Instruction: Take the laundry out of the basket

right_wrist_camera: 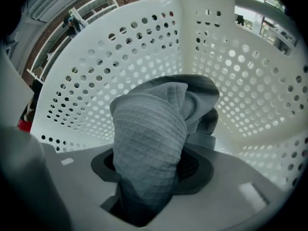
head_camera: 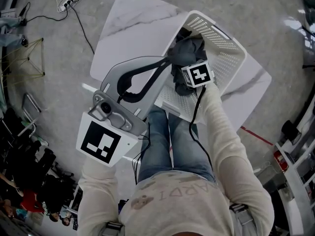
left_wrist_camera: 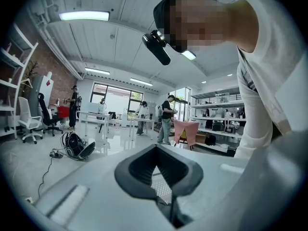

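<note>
Right claw (right_wrist_camera: 149, 177): pinching a bunched fold of grey laundry (right_wrist_camera: 154, 124); the cloth fills the gap between the jaws. Claw points steeply down.
Laundry: one heap, wholly inside the basket (right_wrist_camera: 120, 47). The gripped fold stands up through the claw and the rest hangs beyond and below it.
Deciding relation: the heap lies directly under the right claw, with perforated walls on all sides. Judged way out is upward, past the rim.
Left claw (head_camera: 147, 75): spread and empty, roughly level, outside the basket by its near rim.
Basket: white, standing on the tabletop (head_camera: 133, 18).
Nearer hand: the right.
</note>
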{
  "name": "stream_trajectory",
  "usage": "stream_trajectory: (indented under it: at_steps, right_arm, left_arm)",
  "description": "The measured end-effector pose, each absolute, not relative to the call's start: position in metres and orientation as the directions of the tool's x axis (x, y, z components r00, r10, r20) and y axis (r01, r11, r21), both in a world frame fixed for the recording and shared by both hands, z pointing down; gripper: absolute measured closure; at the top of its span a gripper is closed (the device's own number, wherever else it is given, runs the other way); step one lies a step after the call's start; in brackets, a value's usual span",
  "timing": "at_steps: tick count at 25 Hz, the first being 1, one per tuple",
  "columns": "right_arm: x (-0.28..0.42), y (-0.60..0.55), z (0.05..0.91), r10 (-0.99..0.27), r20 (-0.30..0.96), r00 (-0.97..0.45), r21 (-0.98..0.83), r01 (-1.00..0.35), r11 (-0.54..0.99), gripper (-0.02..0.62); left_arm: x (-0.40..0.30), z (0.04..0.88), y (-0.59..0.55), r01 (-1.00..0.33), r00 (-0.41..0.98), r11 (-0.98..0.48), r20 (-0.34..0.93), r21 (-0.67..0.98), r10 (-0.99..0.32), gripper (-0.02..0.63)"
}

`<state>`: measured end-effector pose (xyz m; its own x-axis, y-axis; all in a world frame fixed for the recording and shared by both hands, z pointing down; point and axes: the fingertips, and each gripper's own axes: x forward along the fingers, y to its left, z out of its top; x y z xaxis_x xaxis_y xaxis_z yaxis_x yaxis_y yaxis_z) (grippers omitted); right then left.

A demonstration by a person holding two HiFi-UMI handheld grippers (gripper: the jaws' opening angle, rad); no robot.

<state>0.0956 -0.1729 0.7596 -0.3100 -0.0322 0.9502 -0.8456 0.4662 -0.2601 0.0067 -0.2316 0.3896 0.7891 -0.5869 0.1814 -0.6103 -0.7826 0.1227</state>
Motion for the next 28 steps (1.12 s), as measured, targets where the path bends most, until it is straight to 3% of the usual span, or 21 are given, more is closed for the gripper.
stream_trajectory:
  at_steps: [8,18,28]
  right_arm:
    - [0.092,-0.179,0.704,-0.183,0.897,-0.402,-0.312,-0.870,0.383,0.348]
    - [0.094,-0.185,0.562,-0.442,0.761,-0.474,-0.342,-0.873,0.348,0.347]
    - [0.102,-0.149,0.420,-0.687,0.572,-0.447,-0.326,-0.893,0.310,0.345]
  left_arm:
    - [0.000,0.367,-0.219,-0.617,0.783,-0.781,0.166,0.098,-0.599,0.606]
    - [-0.003,0.310,-0.186,-0.596,0.802,-0.799,0.102,0.074,-0.589,0.606]
    - [0.001,0.258,-0.140,-0.525,0.851,-0.851,0.042,0.029,-0.523,0.606]
